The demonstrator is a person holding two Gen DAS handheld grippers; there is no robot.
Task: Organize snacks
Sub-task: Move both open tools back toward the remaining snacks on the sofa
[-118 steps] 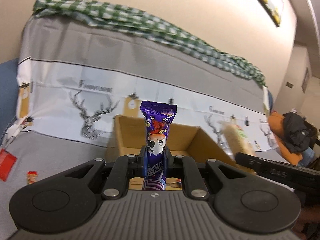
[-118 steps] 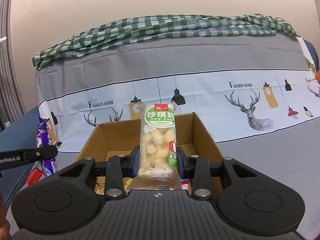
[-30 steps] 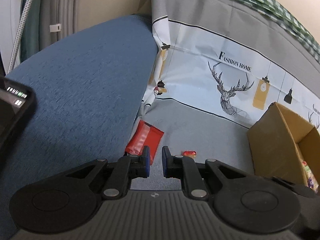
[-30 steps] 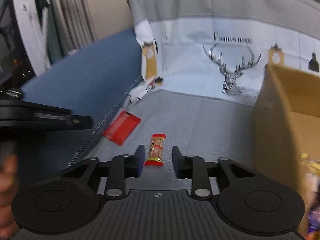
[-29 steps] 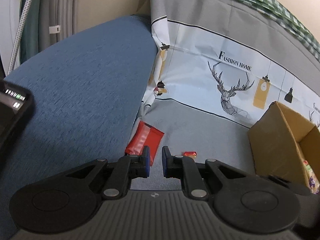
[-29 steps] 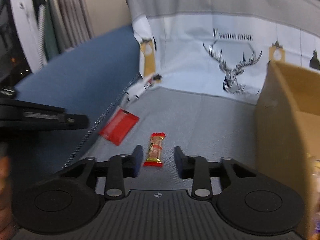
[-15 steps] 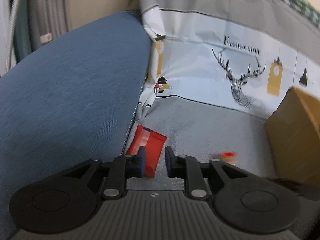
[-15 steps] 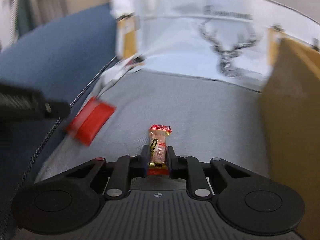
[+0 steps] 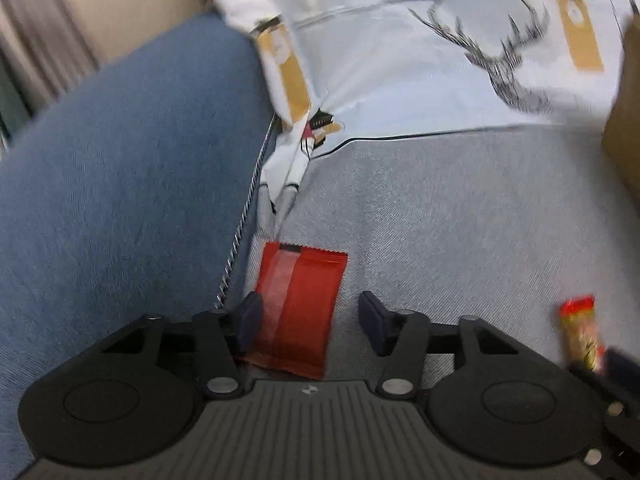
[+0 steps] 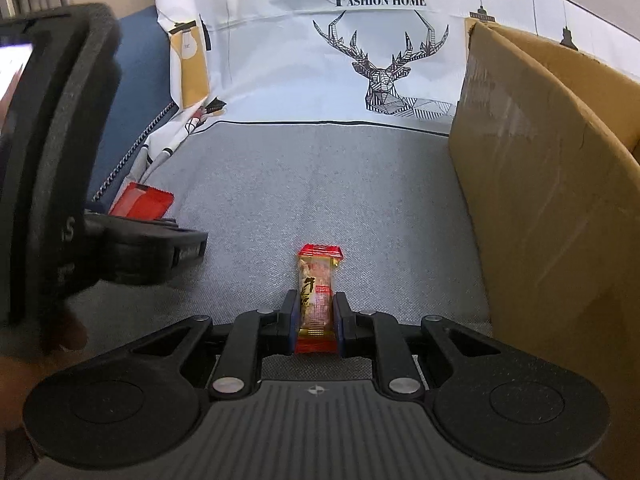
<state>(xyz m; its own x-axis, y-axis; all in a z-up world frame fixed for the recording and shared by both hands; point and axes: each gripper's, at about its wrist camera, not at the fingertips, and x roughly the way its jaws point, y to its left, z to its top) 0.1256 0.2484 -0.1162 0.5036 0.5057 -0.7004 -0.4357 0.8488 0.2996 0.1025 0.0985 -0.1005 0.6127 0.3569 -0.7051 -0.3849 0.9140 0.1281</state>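
Beside the cardboard box (image 10: 560,184), the right gripper (image 10: 315,316) has just pinched the small candy bar (image 10: 317,292) off the sofa; left gripper (image 9: 310,320) jaws, now spread, straddle the red packet (image 9: 298,304), likely next.

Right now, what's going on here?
A person with two handheld grippers is picking snacks off a grey sofa cover. The right gripper is shut on a small red-and-gold candy bar. The left gripper is open around a flat red packet lying at the edge of the blue cushion. A cardboard box stands to the right.
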